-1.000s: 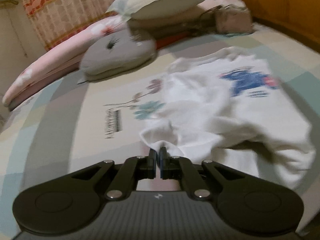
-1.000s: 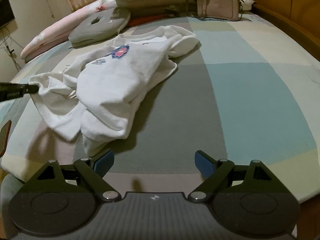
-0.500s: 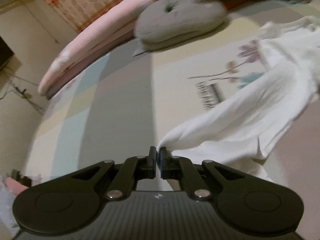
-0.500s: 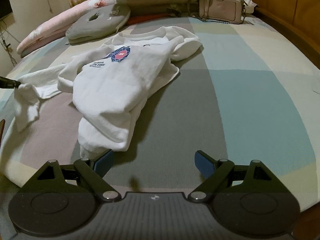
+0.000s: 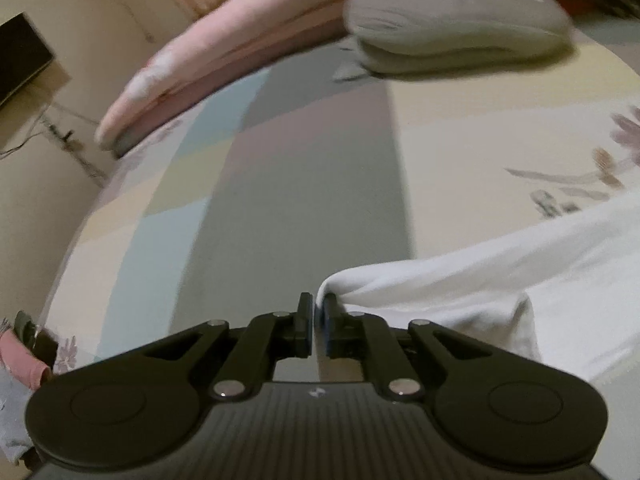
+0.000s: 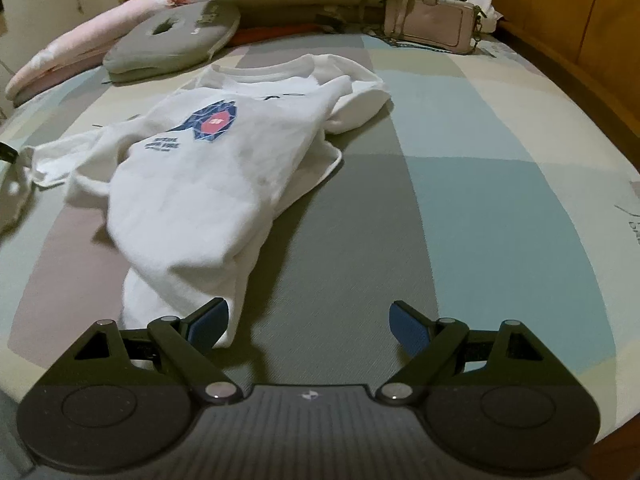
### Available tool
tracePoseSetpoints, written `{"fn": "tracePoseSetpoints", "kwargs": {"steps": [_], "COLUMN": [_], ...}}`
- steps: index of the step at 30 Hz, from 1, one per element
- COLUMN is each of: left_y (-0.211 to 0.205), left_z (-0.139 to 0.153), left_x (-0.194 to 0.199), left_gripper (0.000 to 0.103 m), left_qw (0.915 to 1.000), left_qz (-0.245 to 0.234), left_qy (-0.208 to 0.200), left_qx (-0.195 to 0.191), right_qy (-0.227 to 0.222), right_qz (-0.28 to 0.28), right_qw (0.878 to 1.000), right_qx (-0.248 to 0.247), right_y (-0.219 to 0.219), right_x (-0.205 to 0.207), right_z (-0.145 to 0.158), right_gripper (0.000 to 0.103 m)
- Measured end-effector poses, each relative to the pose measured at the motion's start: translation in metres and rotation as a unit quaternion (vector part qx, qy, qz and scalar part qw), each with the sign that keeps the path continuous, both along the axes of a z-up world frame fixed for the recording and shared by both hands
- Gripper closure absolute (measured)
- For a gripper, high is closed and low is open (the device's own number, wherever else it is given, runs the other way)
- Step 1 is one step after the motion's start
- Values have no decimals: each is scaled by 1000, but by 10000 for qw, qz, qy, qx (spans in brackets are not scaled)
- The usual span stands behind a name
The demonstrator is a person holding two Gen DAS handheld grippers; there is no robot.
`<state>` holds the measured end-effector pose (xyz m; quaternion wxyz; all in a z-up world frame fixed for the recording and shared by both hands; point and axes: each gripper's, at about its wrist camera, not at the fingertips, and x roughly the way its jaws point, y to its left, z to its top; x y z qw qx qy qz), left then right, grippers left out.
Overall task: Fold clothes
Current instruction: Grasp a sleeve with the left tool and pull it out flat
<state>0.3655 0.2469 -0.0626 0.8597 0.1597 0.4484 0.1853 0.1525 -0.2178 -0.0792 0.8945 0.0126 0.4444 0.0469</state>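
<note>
Sleeve (image 5: 460, 280) pulled further out, left gripper (image 5: 319, 322) clamped on it, right gripper (image 6: 308, 320) apart

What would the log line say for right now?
left gripper: shut on white shirt edge | right gripper: open, empty, near hem | shirt: crumpled on bed

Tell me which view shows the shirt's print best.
The right wrist view: the shirt lies almost whole there, and its blue and red print faces the camera. The left wrist view shows only plain white cloth pinched in the left gripper, no print.
</note>
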Motion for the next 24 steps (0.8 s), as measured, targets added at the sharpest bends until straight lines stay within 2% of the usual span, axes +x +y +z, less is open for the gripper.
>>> {"fn": "tracePoseSetpoints", "kwargs": {"steps": [2, 6, 10, 12, 16, 19, 24], "left_y": [7, 6, 14, 18, 21, 21, 22], "left_z": [-2, -14, -11, -4, 8, 10, -8], "left_x": [5, 5, -11, -23, -53, -74, -95], "left_gripper": [91, 90, 88, 83, 61, 61, 61], "left_qw": [9999, 9996, 9992, 9981, 9950, 9927, 9881], "left_qz": [48, -156, -82, 1, 104, 197, 413], "left_qy": [-6, 222, 196, 147, -3, -94, -49], "left_qx": [-155, -68, -337, -597, -994, -1182, -1480], "right_qy": [17, 51, 54, 9, -65, -85, -190], "right_qz": [14, 43, 101, 145, 228, 296, 455], "right_qw": [10000, 10000, 9999, 9999, 9997, 9992, 9983], "right_qx": [-17, -50, -59, -18, 116, 252, 320], "right_y": [2, 7, 12, 13, 14, 15, 19], "right_x": [2, 6, 7, 4, -2, -8, -20], "right_z": [-1, -3, -2, 0, 4, 5, 13], "right_gripper": [12, 12, 12, 12, 12, 12, 12]}}
